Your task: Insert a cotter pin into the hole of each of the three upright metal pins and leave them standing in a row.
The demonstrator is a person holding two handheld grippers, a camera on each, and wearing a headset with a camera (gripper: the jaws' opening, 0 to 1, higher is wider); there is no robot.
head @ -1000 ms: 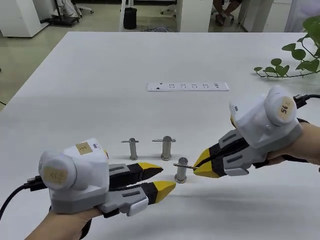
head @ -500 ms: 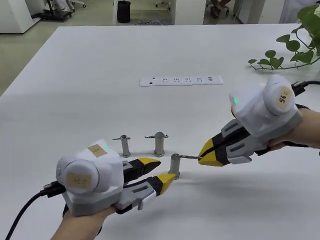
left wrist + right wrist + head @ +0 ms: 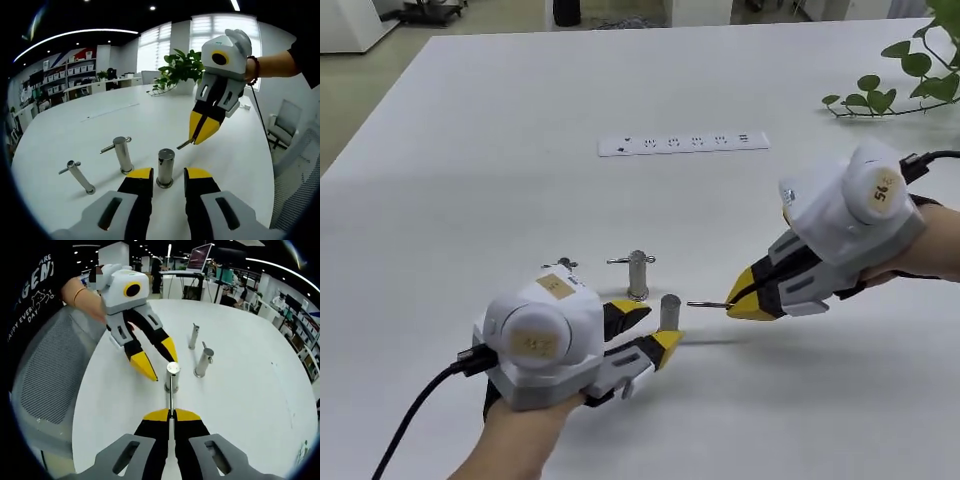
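right gripper [image 3: 738, 300] pinching cotter pin [image 3: 705, 304]; left gripper [image 3: 168, 173] jaws spread around bare pin [image 3: 165, 162]. Clamp it first, line up the hole, push straight.

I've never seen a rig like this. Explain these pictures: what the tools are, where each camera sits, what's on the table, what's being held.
A person holds two pincer tools with yellow-tipped jaws, called grippers. The wide picture comes from a headset camera. The two round ones come from a camera riding on each gripper. On the white table stand three metal pins. The middle pin and the far pin already carry cotter pins. A power strip and a plant lie beyond. The left gripper is open, jaws either side of the bare pin. The right gripper is shut on a cotter pin pointed at it.
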